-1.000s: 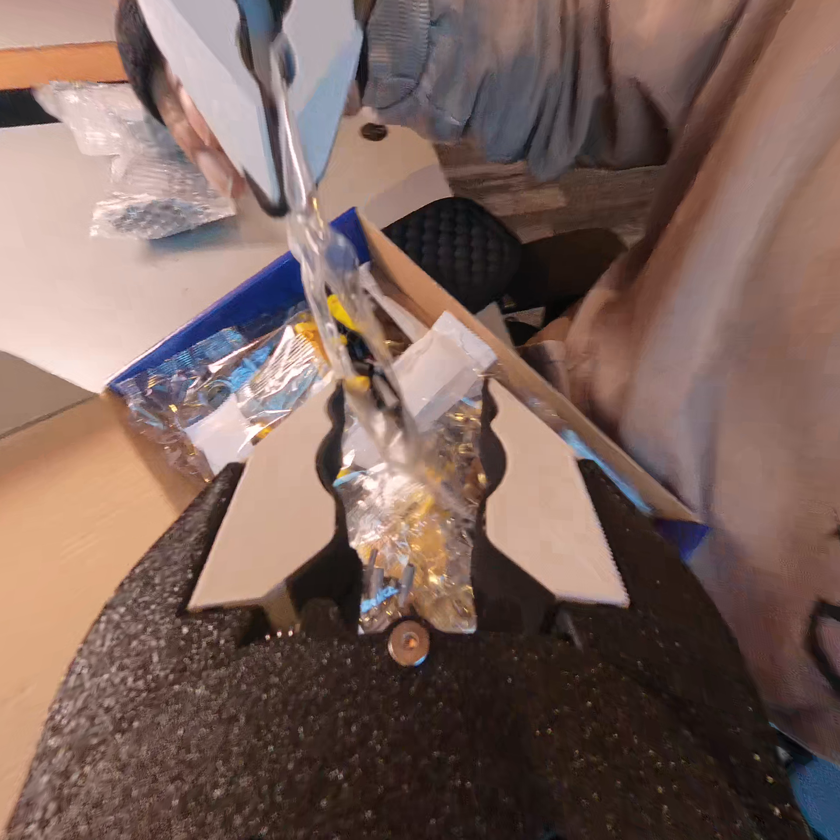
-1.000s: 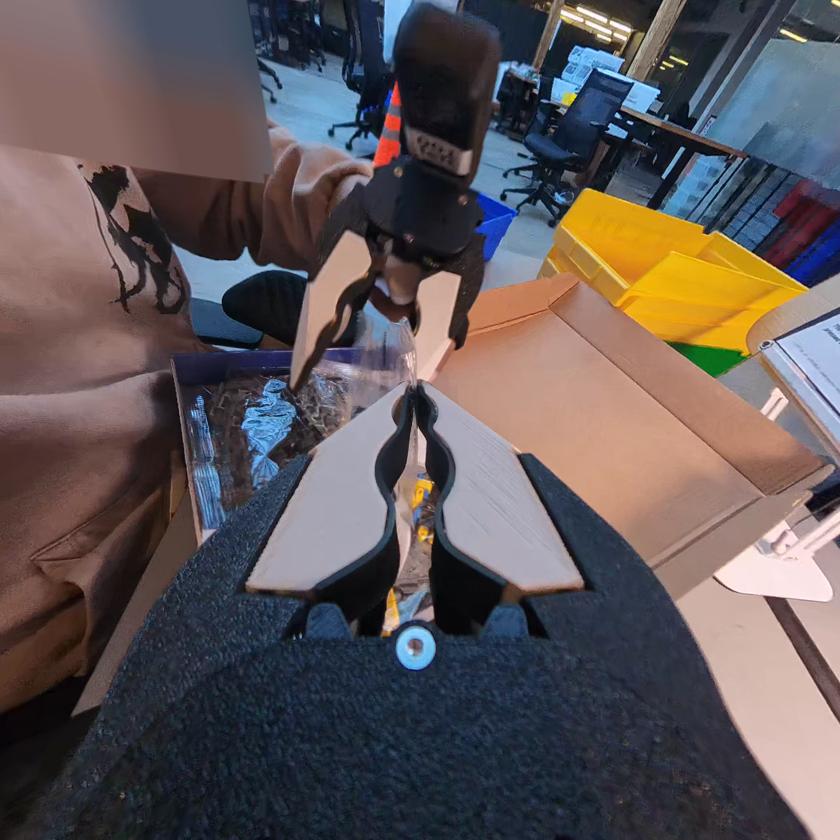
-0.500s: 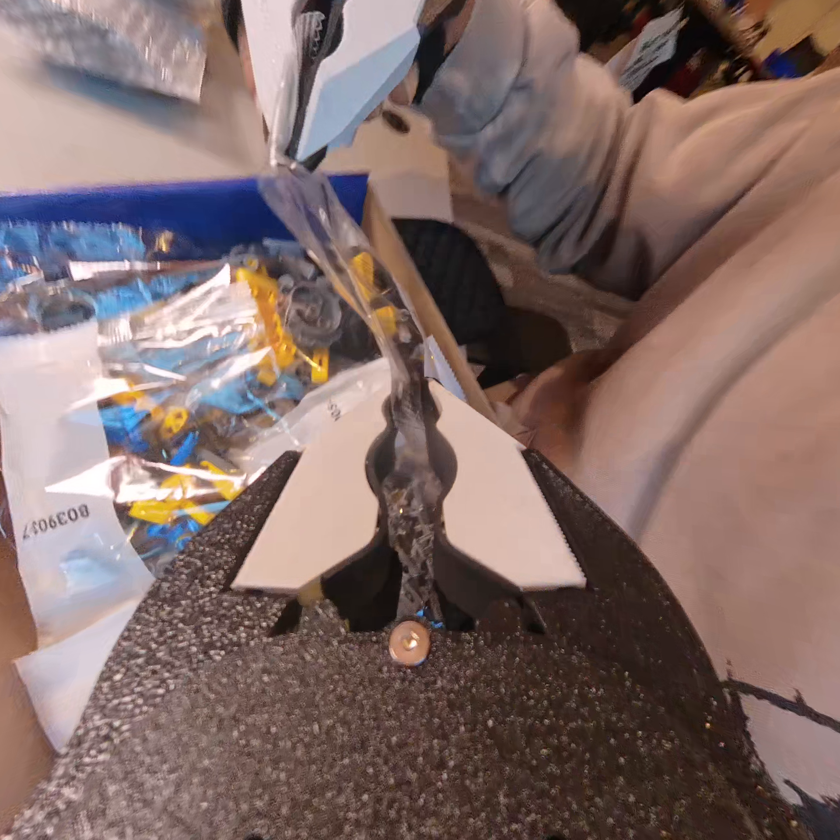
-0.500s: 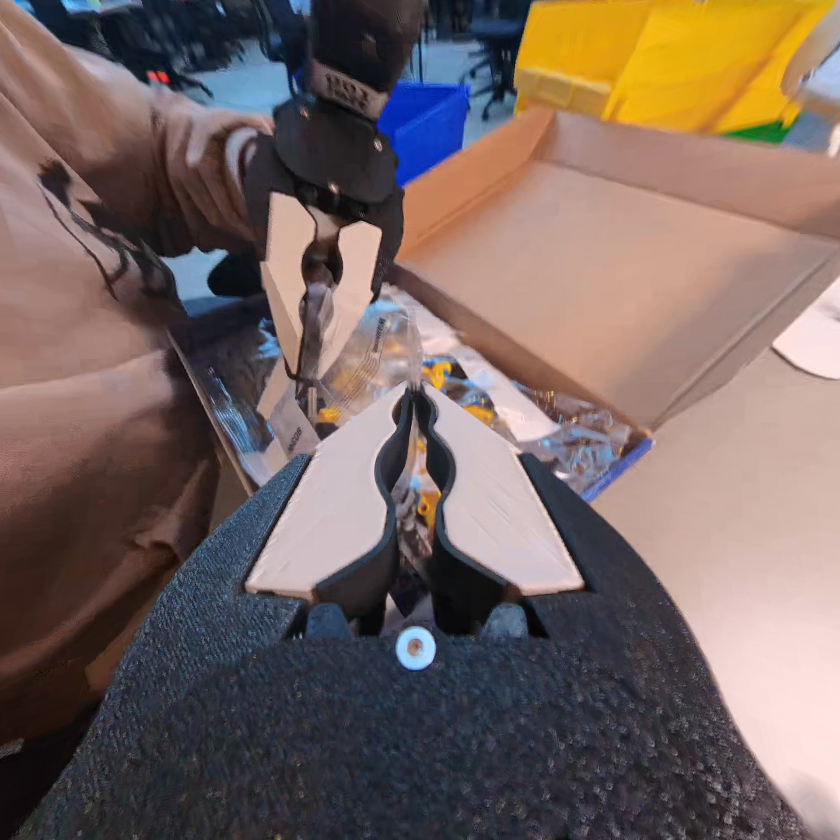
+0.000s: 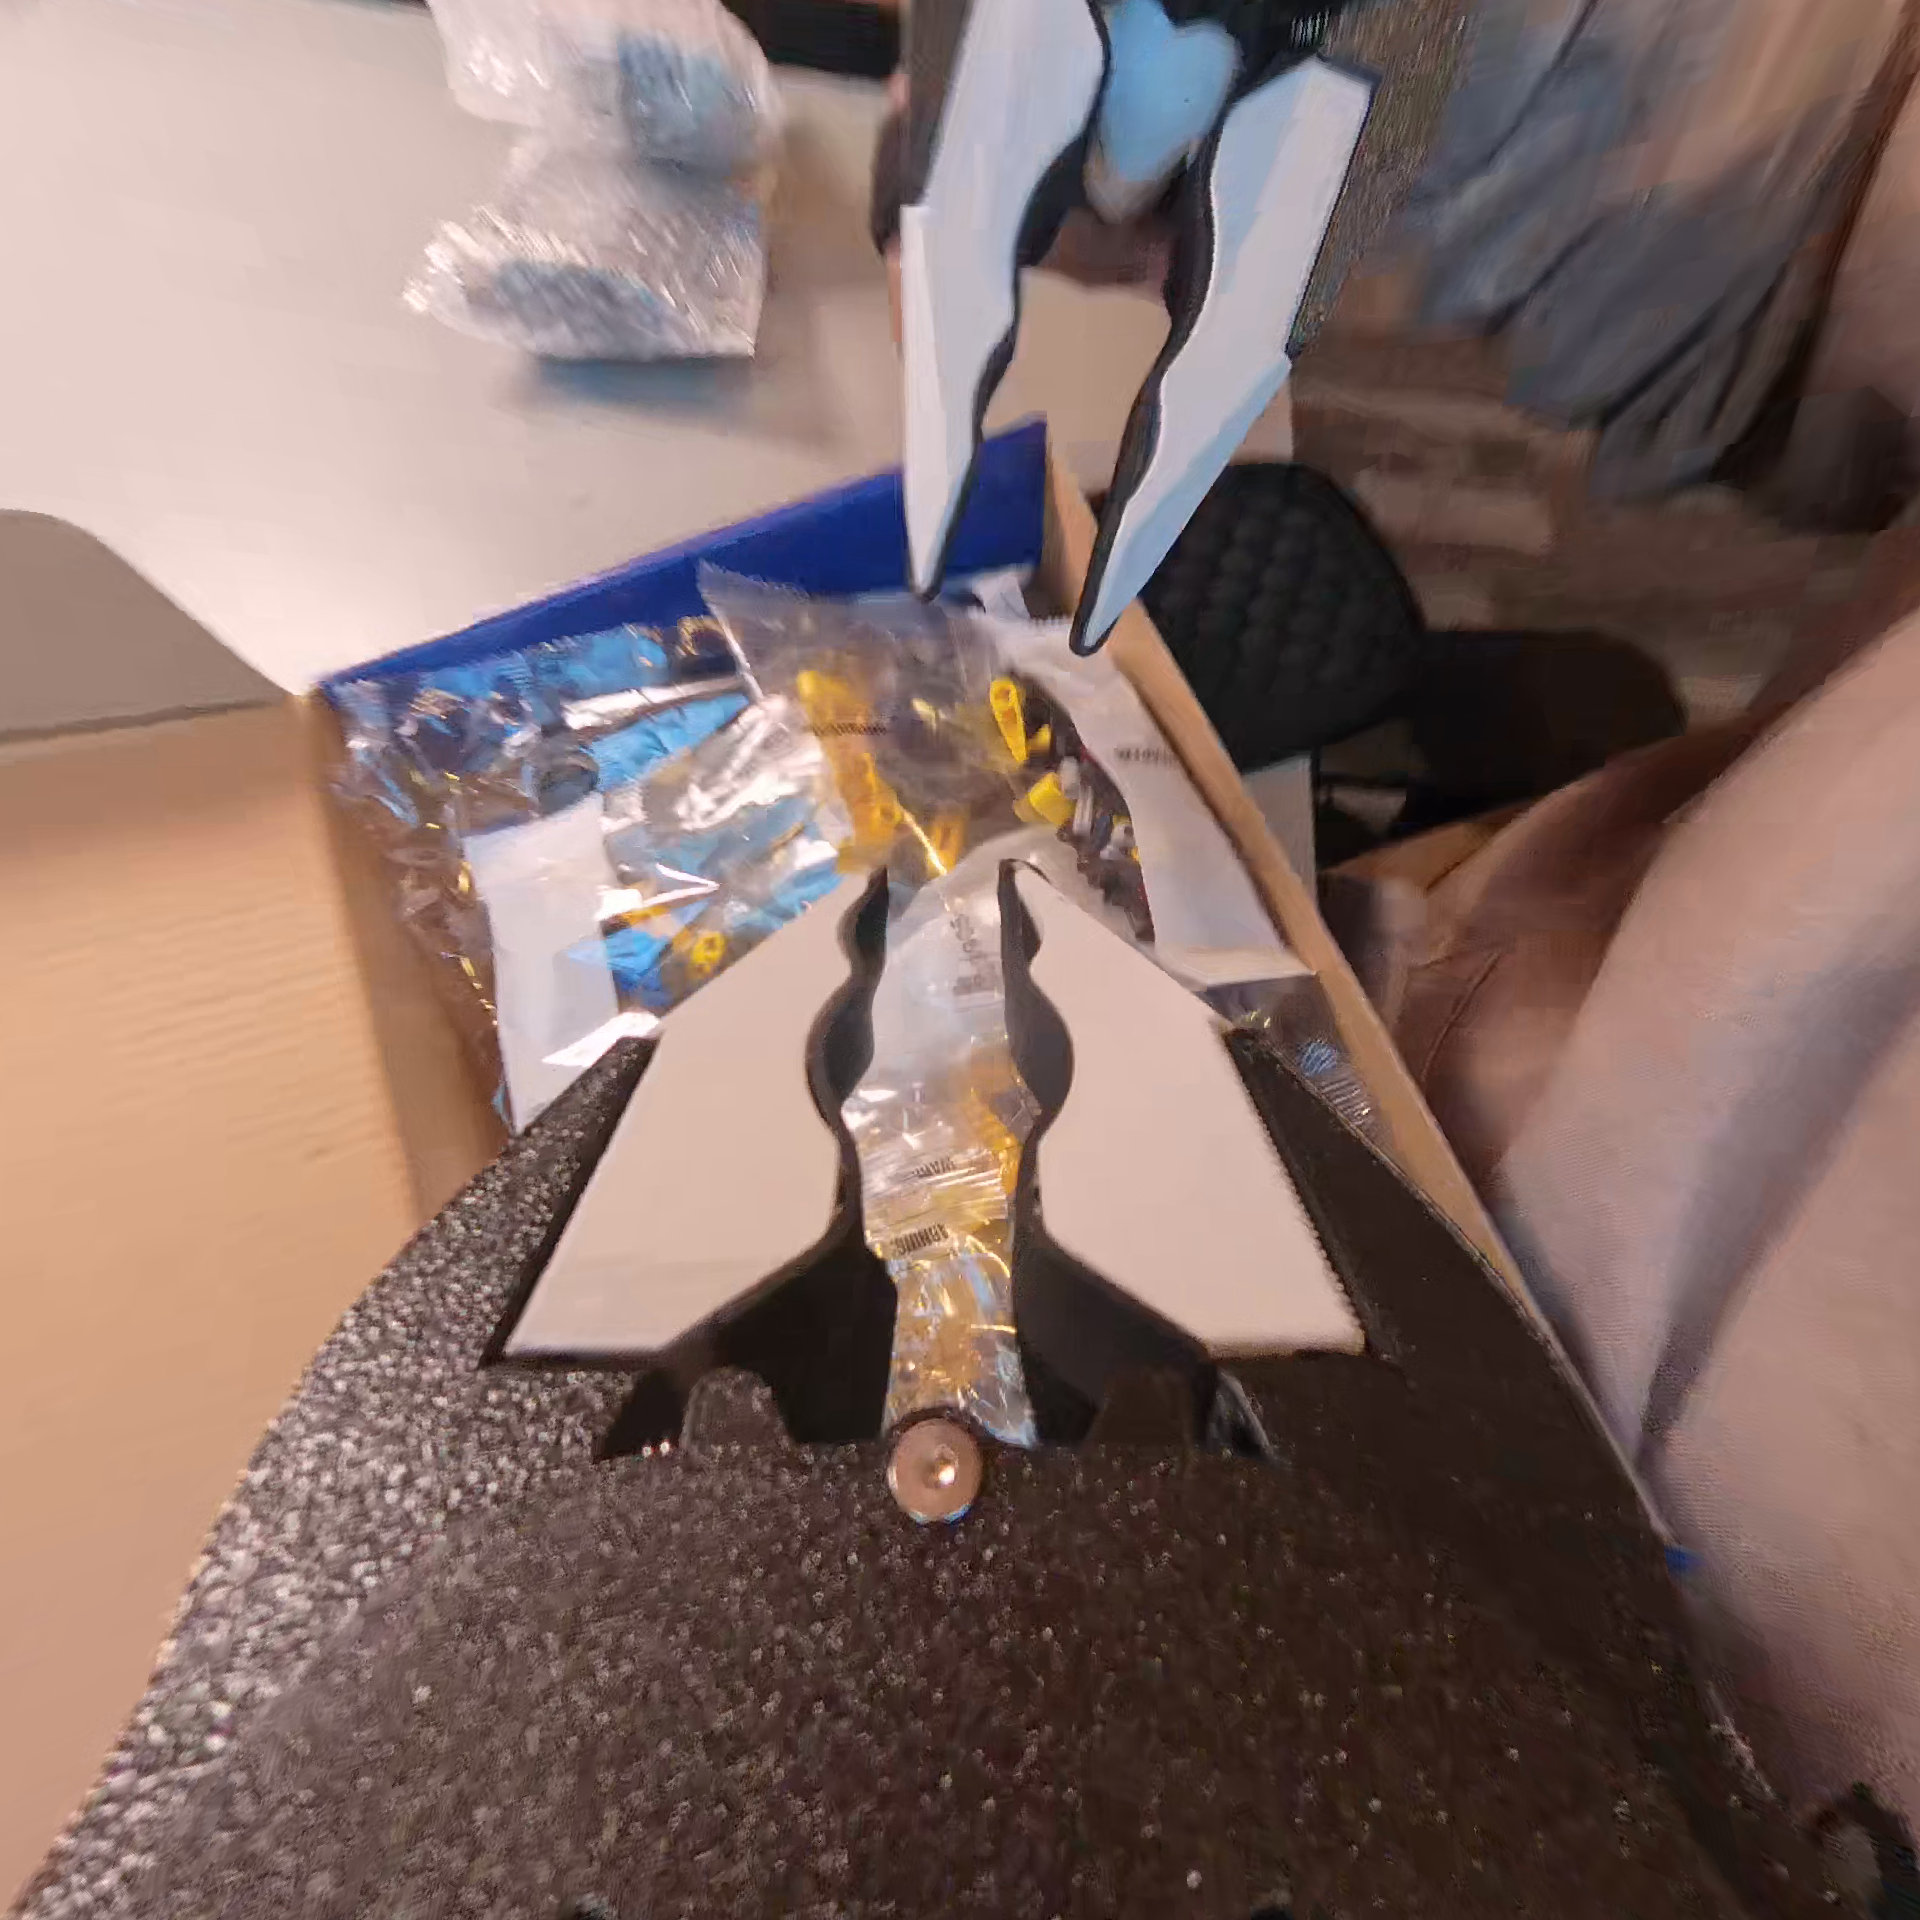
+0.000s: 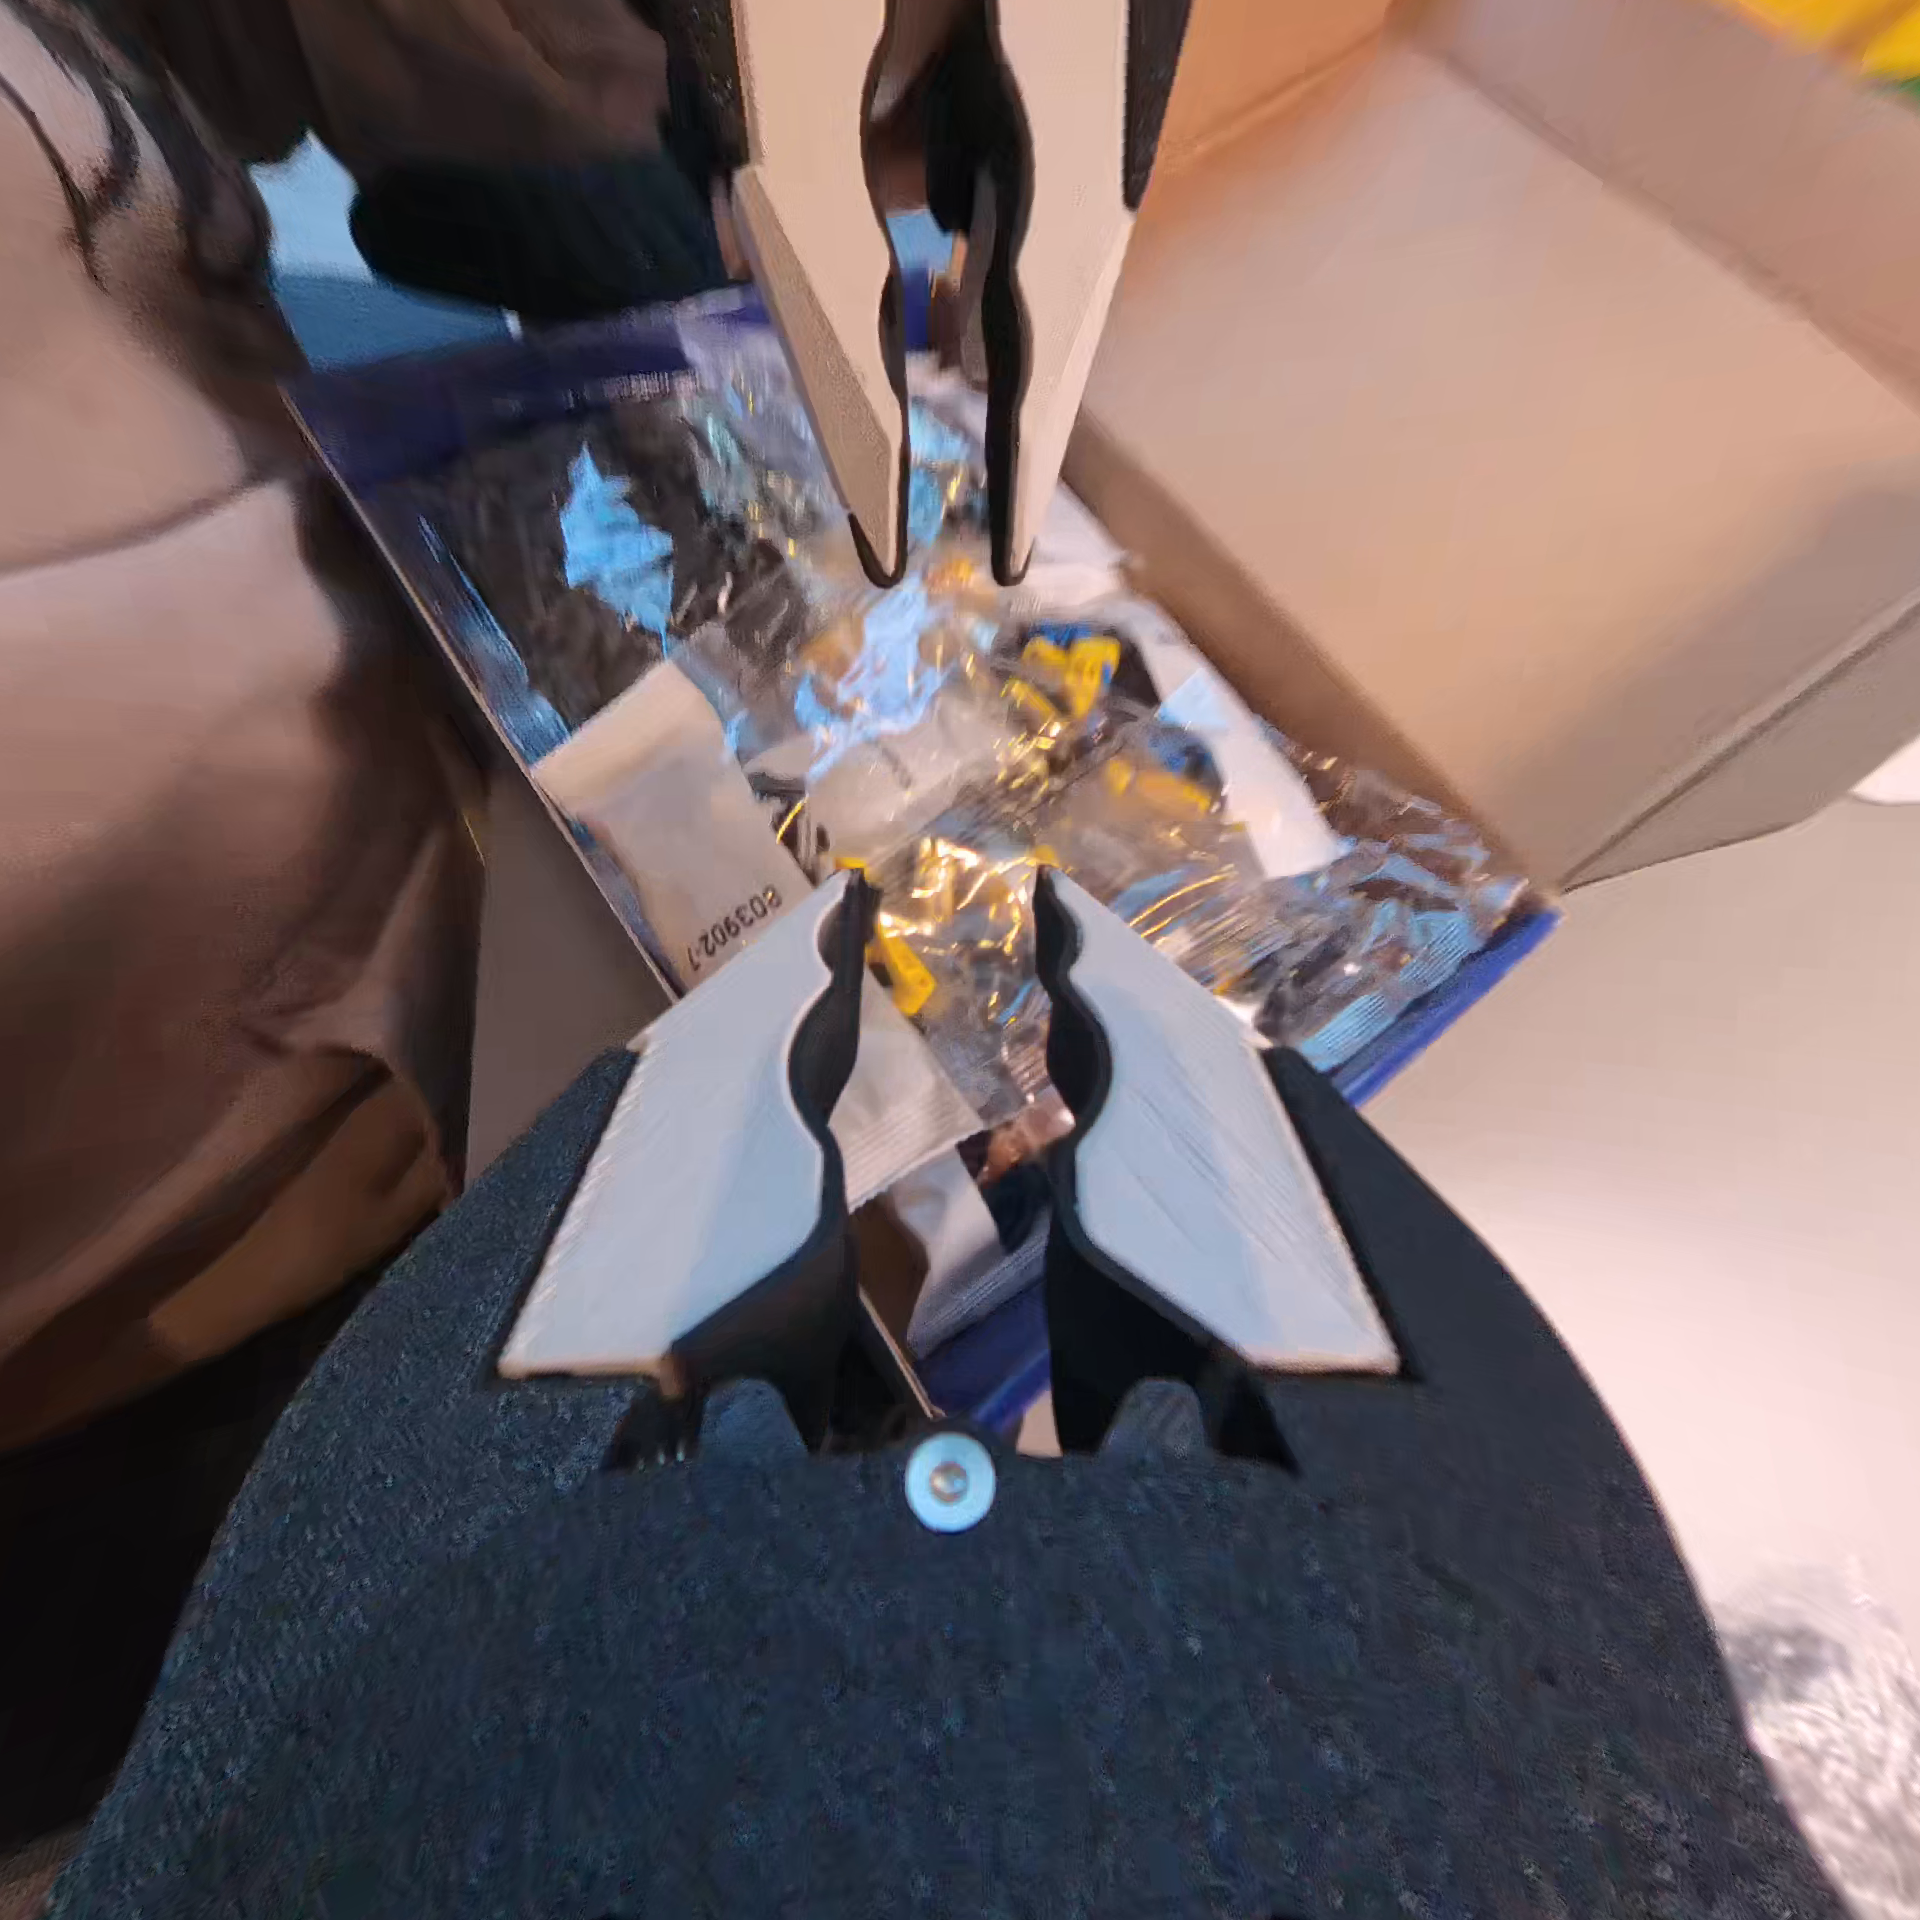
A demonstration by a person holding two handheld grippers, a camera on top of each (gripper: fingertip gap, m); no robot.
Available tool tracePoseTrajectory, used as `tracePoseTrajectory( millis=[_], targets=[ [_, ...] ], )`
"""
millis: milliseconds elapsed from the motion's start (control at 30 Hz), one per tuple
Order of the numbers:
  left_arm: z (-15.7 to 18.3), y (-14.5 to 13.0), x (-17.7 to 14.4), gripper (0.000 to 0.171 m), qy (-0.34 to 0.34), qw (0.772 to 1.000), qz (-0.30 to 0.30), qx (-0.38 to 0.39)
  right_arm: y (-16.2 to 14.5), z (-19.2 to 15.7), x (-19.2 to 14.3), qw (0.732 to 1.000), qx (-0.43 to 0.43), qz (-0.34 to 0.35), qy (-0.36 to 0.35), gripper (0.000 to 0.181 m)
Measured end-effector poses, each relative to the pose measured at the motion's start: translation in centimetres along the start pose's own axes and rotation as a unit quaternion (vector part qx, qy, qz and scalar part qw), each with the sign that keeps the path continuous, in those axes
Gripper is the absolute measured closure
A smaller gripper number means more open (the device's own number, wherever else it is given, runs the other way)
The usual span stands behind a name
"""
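Observation:
A clear plastic bag of small yellow parts [image 5: 883, 727] lies on top of several other bags in an open cardboard box with blue outer walls [image 5: 727, 582]. My left gripper [image 5: 943, 873] is open just above the bags and grips nothing; a crinkled bag shows through its gap. My right gripper [image 6: 951, 883] is open and empty over the same box [image 6: 1455, 997]. It also shows in the left wrist view [image 5: 1008, 618], tips apart just above the bag's far edge. The left gripper shows in the right wrist view [image 6: 943, 577], tips apart.
The box's brown lid flap [image 6: 1455, 416] stands open on one side. Two bags of blue and grey parts [image 5: 603, 281] lie on the grey table [image 5: 208, 312]. A person in a tan sweatshirt [image 5: 1714, 1039] sits close by the box. A black chair seat [image 5: 1278, 582] is behind it. The tips of one gripper are about 7 cm away from the tips of the other.
Both grippers were shut on one clear bag stretched between them. Both have opened, and the bag has dropped onto the pile in the box.

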State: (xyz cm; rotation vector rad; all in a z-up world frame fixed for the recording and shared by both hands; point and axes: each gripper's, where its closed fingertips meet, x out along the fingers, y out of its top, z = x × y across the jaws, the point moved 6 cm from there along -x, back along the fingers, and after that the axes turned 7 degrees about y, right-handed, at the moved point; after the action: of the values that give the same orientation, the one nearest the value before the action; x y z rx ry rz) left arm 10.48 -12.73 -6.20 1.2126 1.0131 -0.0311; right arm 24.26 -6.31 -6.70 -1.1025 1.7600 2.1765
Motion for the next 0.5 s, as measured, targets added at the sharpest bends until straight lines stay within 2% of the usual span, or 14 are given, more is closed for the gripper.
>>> tracePoseTrajectory(
  millis=[67,100,233,367,400,433,500],
  targets=[
    [-0.1,-2.0,2.7,0.158,0.045,0.995,-0.075,0.054,-2.0,-0.2,2.5,0.995,-0.001,-0.102,-0.012,0.135],
    [-0.2,-2.8,3.8,0.159,0.057,0.991,-0.097,0.068,-2.1,-0.2,3.1,0.994,0.003,-0.111,-0.011,0.133],
    [0.3,-4.0,5.2,0.163,0.054,0.990,-0.103,0.077,-2.0,0.1,3.7,0.986,0.059,-0.153,0.014,0.130],
    [0.3,-4.2,4.9,0.163,0.059,0.991,-0.092,0.081,-1.8,0.8,3.8,0.980,0.086,-0.168,0.058,0.129],
    [0.2,-4.3,4.8,0.162,0.056,0.992,-0.087,0.073,-1.7,0.8,3.7,0.979,0.086,-0.167,0.073,0.119],
    [0.2,-4.3,4.7,0.161,0.055,0.993,-0.083,0.069,-1.3,1.1,3.4,0.981,0.084,-0.159,0.075,0.111],
    [0.2,-4.3,4.5,0.161,0.053,0.994,-0.067,0.069,0.2,1.7,2.9,0.989,0.077,-0.111,0.062,0.112]
  ],
)
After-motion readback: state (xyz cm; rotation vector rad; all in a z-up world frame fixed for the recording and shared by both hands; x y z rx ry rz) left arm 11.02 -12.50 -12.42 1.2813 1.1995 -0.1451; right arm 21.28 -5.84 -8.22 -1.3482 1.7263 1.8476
